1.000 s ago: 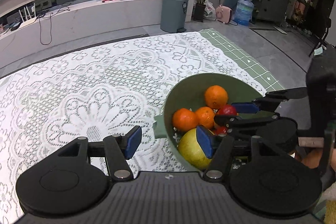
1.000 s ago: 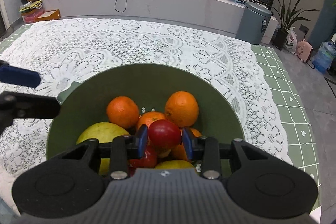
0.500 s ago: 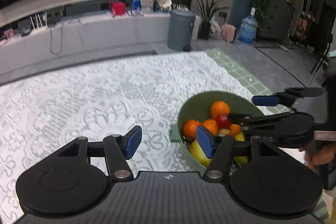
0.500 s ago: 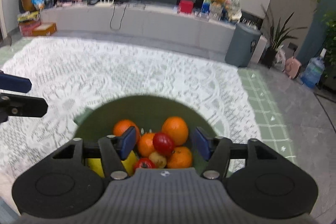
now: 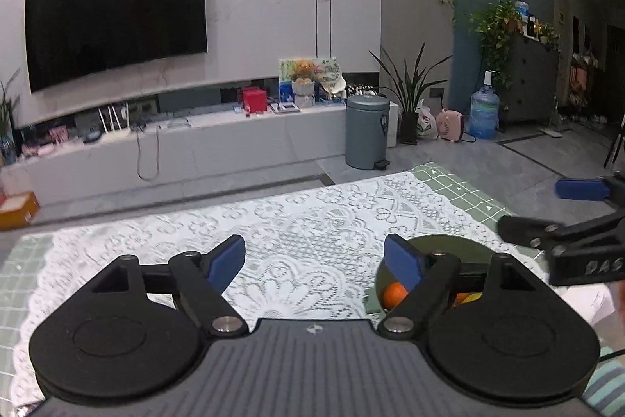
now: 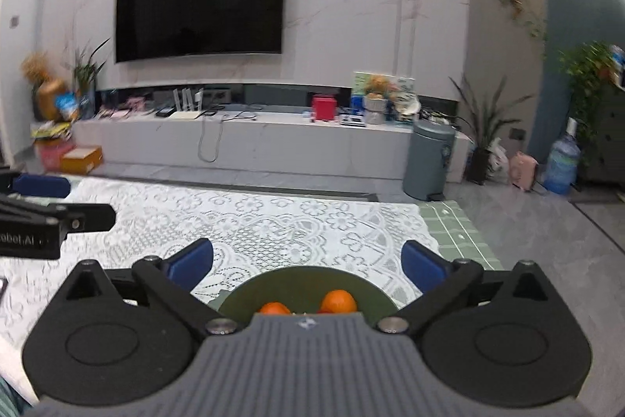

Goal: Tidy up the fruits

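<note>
The left gripper (image 5: 314, 260) hangs over the lace tablecloth (image 5: 304, 221) on the tabletop, jaws opening with nothing between them. To its right the green bowl (image 6: 304, 278) holds oranges (image 6: 339, 301). Above it the right gripper (image 6: 306, 262) has its jaws opening, empty.

White openwork lace tablecloth (image 5: 312, 221), matt green bowl (image 6: 304, 280), glossy marble wall (image 6: 351, 6), smooth-skinned oranges (image 6: 339, 301)
</note>
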